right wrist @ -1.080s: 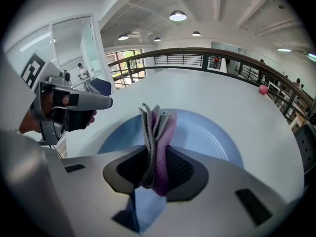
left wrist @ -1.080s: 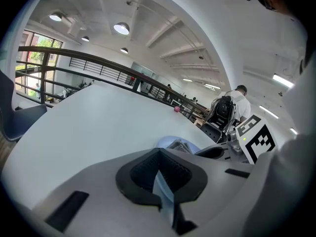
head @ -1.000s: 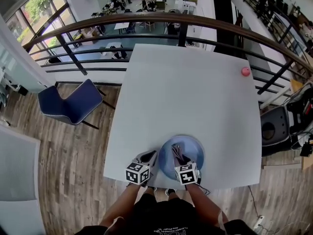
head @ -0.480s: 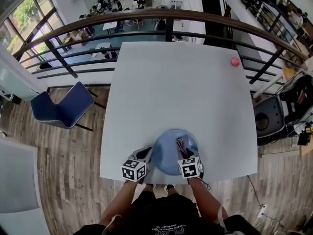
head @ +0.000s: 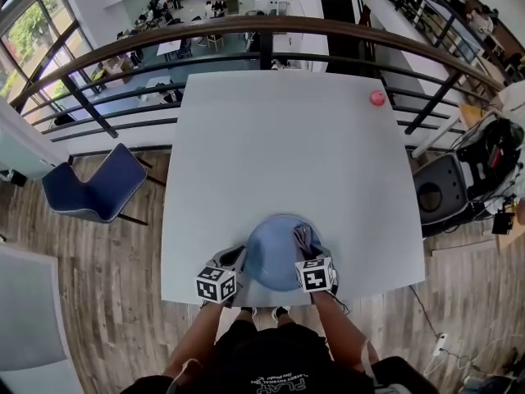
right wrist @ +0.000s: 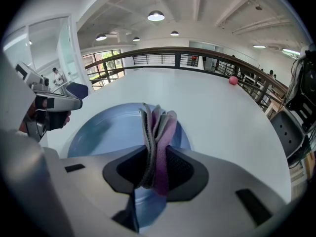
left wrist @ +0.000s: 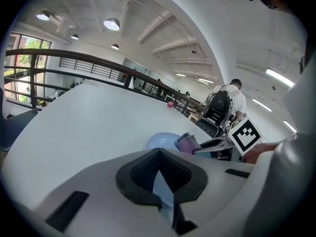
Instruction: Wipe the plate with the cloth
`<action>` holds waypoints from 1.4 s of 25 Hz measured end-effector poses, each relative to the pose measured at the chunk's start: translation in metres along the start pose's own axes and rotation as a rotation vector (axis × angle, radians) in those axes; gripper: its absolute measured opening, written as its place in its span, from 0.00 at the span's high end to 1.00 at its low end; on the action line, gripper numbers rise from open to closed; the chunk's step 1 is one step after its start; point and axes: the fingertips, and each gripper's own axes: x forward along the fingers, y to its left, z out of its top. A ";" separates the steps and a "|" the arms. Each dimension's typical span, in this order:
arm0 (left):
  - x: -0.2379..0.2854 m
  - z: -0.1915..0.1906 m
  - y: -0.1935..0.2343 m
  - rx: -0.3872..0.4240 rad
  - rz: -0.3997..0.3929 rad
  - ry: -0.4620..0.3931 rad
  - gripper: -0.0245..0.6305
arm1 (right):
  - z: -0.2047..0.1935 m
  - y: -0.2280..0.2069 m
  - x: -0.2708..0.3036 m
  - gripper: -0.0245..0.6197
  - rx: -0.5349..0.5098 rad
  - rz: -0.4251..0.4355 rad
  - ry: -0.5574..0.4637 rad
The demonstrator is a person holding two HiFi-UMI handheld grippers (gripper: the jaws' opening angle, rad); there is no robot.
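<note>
A pale blue plate [head: 275,257] is at the near edge of the white table [head: 287,146]. My left gripper [head: 236,259] is shut on the plate's left rim, and the rim [left wrist: 160,186] shows as a thin blue edge between its pads. My right gripper [head: 306,251] is shut on a folded grey and purple cloth [head: 303,238]. The cloth [right wrist: 157,130] sticks out past the jaws over the right part of the plate [right wrist: 106,127]. I cannot tell whether it touches the surface. The left gripper view shows the plate [left wrist: 163,141] and the cloth [left wrist: 186,143] ahead.
A small pink ball [head: 377,98] lies at the table's far right corner, by the railing [head: 262,31]. A blue chair [head: 90,189] stands to the left of the table. A dark bag and a chair [head: 443,191] are on the floor at the right.
The right gripper and cloth have moved from the plate's middle toward its right side. The left gripper has kept hold of the rim. The head view has shifted.
</note>
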 end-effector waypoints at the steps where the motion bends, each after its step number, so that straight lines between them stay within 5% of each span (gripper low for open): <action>1: -0.001 0.000 -0.001 0.001 0.000 0.000 0.95 | -0.001 -0.001 0.000 0.79 -0.002 -0.004 -0.001; 17: -0.034 -0.017 0.011 -0.034 0.055 0.002 0.94 | 0.000 0.104 -0.005 0.79 -0.120 0.206 -0.020; 35: -0.039 -0.031 0.005 -0.048 0.065 0.001 0.95 | -0.011 0.125 -0.004 0.79 -0.167 0.256 0.020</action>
